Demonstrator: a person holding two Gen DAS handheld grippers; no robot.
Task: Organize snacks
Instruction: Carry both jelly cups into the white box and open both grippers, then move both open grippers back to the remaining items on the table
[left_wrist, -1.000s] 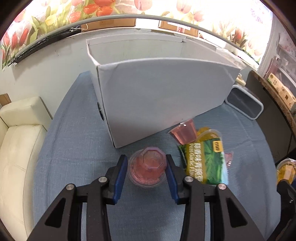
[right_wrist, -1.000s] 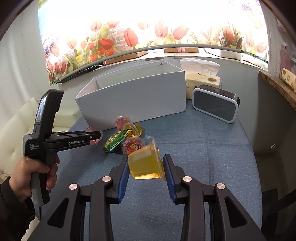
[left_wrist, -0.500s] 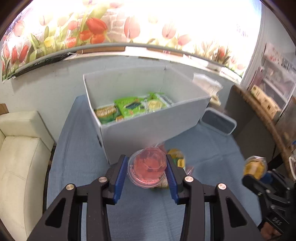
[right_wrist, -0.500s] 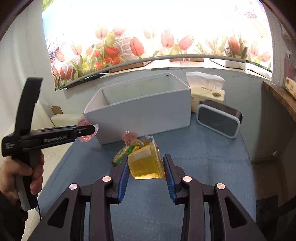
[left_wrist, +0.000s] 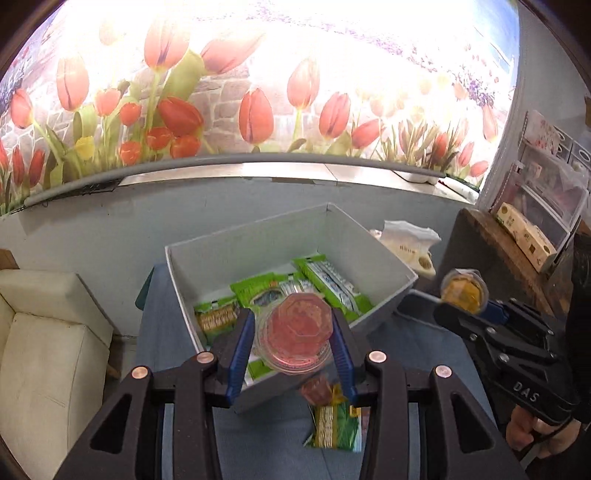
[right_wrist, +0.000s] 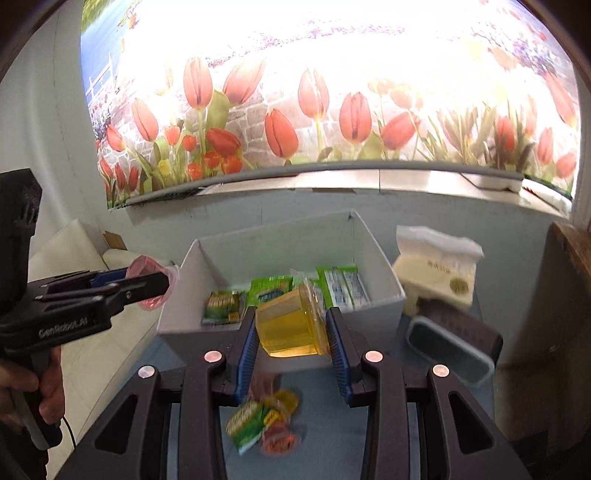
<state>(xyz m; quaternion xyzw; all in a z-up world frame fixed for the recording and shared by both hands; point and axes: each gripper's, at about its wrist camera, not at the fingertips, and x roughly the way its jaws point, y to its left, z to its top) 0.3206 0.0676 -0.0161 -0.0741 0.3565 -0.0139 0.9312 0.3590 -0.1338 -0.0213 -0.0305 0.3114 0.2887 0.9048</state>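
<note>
My left gripper (left_wrist: 294, 338) is shut on a pink jelly cup (left_wrist: 295, 332) and holds it in the air over the near wall of the white box (left_wrist: 258, 251). My right gripper (right_wrist: 291, 332) is shut on a yellow jelly cup (right_wrist: 290, 326), raised just in front of the same box (right_wrist: 388, 299). Several green snack packets (left_wrist: 325, 282) lie inside the box. On the blue tablecloth below lie a green packet (left_wrist: 334, 424) and loose jelly cups (right_wrist: 277, 439). Each gripper shows in the other's view: the right one (left_wrist: 463, 291), the left one (right_wrist: 151, 282).
A tissue pack (right_wrist: 437, 273) and a grey-rimmed speaker (right_wrist: 448, 343) stand right of the box. A cream sofa (left_wrist: 48, 339) is on the left. A dark wooden shelf (left_wrist: 517, 251) with boxes is on the right. A tulip mural covers the wall behind.
Both grippers have risen with their cups and moved toward the box. Its inside with the green packets now shows from above, and the loose snacks lie below the grippers.
</note>
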